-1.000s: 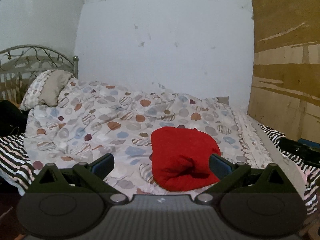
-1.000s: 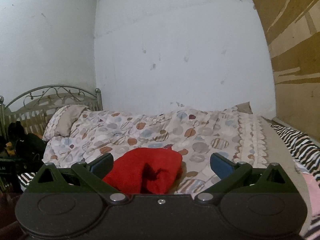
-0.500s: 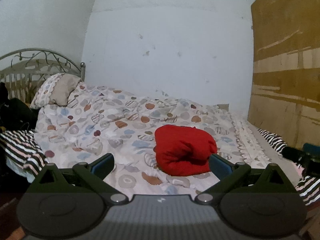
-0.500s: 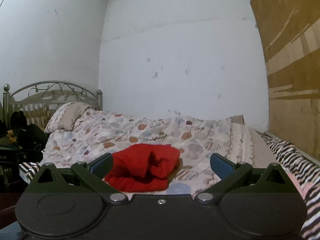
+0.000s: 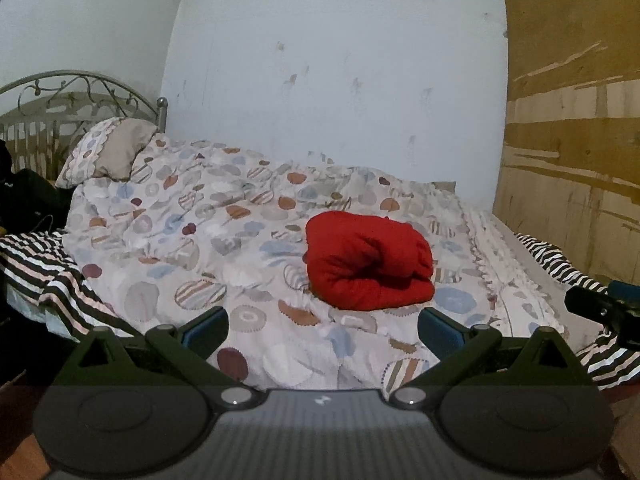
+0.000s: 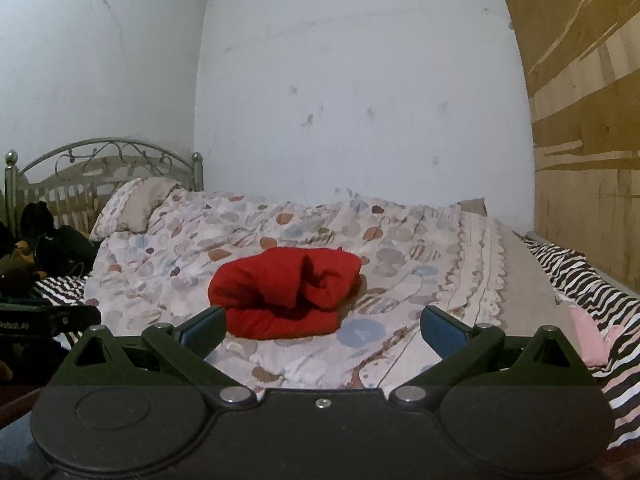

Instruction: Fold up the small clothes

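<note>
A red garment (image 5: 368,264) lies folded into a thick bundle on the patterned quilt (image 5: 224,240) in the middle of the bed, touching nothing else. The left tool (image 5: 322,330) is held short of it with its blue-padded fingers spread wide and nothing between them. The right tool (image 6: 322,328) is the same: fingers spread, empty, with the bundle lying beyond and between them.

Around the bundle, a pillow (image 5: 108,152) leans against the metal headboard (image 5: 80,96) at the far left. A black-and-white striped sheet (image 6: 580,280) shows along both edges of the bed, and a pink cloth (image 6: 588,332) lies on it at the right. Dark clothing (image 6: 52,240) is piled beside the headboard. A plywood board (image 5: 572,120) stands against the wall on the right. Nothing lies between either tool and the garment.

White lettering on the black body at the right view's left edge is too small to read with certainty.
</note>
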Motion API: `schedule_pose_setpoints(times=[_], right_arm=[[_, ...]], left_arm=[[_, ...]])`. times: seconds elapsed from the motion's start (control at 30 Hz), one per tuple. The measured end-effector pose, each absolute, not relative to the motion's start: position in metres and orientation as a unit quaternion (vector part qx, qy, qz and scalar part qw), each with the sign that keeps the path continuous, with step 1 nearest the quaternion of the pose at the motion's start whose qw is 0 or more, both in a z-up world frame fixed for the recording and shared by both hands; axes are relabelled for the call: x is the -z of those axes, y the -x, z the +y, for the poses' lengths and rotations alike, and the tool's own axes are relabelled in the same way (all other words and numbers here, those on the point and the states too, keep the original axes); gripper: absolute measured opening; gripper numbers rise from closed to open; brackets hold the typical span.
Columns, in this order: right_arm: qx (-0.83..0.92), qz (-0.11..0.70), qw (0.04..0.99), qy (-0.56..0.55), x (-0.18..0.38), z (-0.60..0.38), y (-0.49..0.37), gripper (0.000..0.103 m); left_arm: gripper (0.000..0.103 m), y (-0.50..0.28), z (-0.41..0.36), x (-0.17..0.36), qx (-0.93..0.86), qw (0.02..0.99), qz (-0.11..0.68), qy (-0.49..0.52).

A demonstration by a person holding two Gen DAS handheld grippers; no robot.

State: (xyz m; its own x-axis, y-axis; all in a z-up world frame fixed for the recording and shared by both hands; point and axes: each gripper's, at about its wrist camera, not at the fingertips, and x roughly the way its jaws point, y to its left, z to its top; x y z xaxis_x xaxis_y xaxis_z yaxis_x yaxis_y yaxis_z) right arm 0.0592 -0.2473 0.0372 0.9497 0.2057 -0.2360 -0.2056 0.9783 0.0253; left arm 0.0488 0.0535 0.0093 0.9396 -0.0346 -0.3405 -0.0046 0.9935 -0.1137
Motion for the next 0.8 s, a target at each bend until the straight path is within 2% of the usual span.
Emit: schedule_pose_setpoints(times=[0.8], right_arm=[[-0.110,0.120,0.987,0.003,-0.0361,-0.2391,-0.0553,0.103]], left_arm=[[0.103,-0.0472,0.0562,-0.0047,0.004,0.982,0.177,0.059]])
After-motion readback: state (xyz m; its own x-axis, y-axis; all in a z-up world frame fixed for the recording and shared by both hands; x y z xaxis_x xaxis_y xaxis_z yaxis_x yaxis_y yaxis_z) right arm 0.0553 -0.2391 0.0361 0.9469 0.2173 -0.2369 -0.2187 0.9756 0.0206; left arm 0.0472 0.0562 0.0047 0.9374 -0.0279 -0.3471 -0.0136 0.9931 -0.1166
